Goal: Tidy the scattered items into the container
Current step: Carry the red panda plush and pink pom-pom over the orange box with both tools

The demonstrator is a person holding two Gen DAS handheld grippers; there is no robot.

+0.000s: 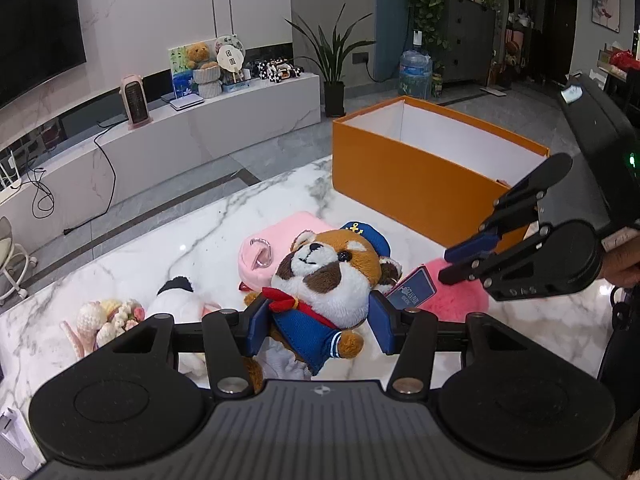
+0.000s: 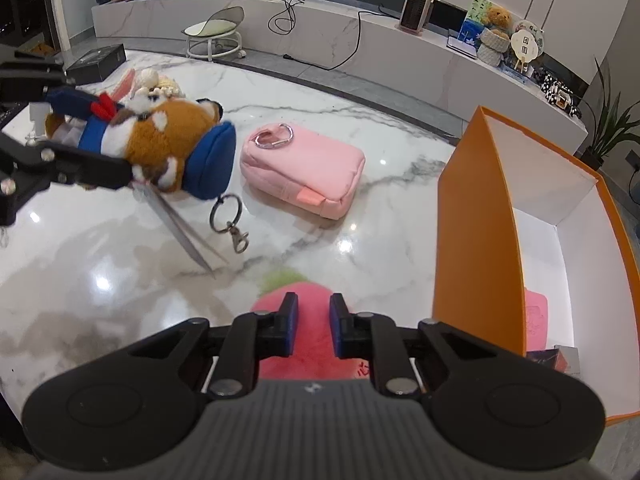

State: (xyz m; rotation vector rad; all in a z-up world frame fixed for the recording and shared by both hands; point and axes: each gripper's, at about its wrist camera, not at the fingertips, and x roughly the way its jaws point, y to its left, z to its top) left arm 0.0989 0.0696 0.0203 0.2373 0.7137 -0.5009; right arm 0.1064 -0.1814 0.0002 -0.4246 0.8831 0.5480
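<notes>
My left gripper (image 1: 320, 326) is shut on a red panda plush (image 1: 328, 276) in a blue sailor suit, pads on its sides. In the right wrist view the plush (image 2: 160, 144) hangs above the marble table in the left gripper (image 2: 80, 132), a keyring (image 2: 226, 216) dangling from it. My right gripper (image 2: 315, 328) is shut on a pink fluffy plush (image 2: 314, 344) with a green tuft, low over the table. From the left wrist view the right gripper (image 1: 450, 266) sits on that pink fluffy plush (image 1: 460, 298). The open orange box (image 1: 416, 188) stands behind; its wall (image 2: 476, 240) is just right of the right gripper.
On the marble table (image 2: 120, 300) lie a pink pouch (image 2: 304, 168), a crocheted bouquet (image 1: 112, 316), a white and black plush (image 1: 180, 300) and a thin grey pointed thing (image 2: 180, 228), perhaps scissors. Inside the box is a pink item (image 2: 536, 316). A black box (image 2: 96, 62) sits at the far edge.
</notes>
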